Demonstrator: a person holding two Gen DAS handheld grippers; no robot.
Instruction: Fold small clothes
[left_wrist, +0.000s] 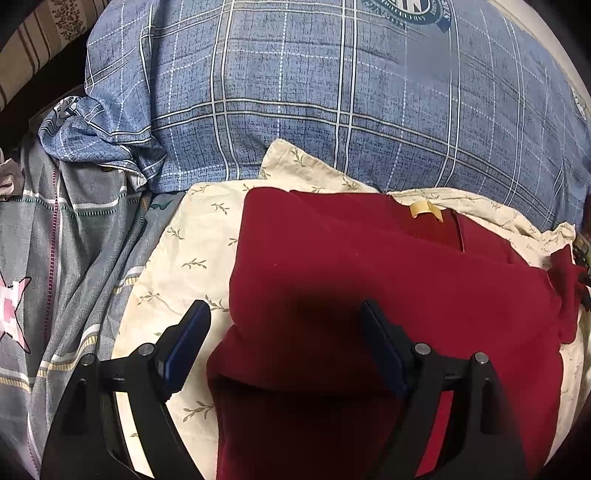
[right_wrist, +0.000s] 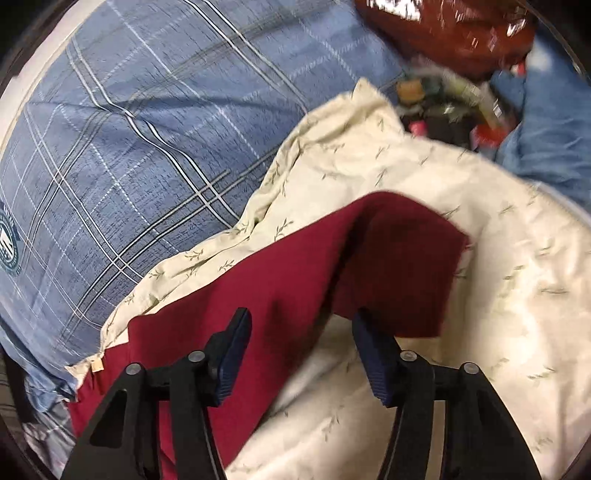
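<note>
At the bottom of the left wrist view, the left hand-held gripper (left_wrist: 282, 319) stands with its jaws spread wide and nothing between them, its blue-padded fingers (left_wrist: 190, 341) hovering over the near edge of the dark red knitted garment (left_wrist: 369, 280). That garment fills the lower centre and right of this frame, lying on a cream sheet printed with small green sprigs (left_wrist: 192, 251). It looks already doubled: a thick layer lies over another, with a pocket-like opening at the bottom centre and a rounded fold line along its left side. A small tan label (left_wrist: 424, 210) shows near its far edge, at centre right.

In the right wrist view, the right hand-held gripper (right_wrist: 301, 332) is also wide open and holds nothing. Between and beyond its fingers, one corner of the red garment rises in a loose peak at the frame's centre, not lying flat, and this picture is blurred by motion.

Further off, a blue plaid pillow with a round printed crest (left_wrist: 332, 92) fills the upper part of both views, and a grey striped bedcover (left_wrist: 74, 240) runs down the left of the left view. Blurred clutter sits at the upper right of the right view.

As a judgement, the fold is partly made: at least one fold is in, while the raised corner needs laying down and a further fold or smoothing probably remains.
</note>
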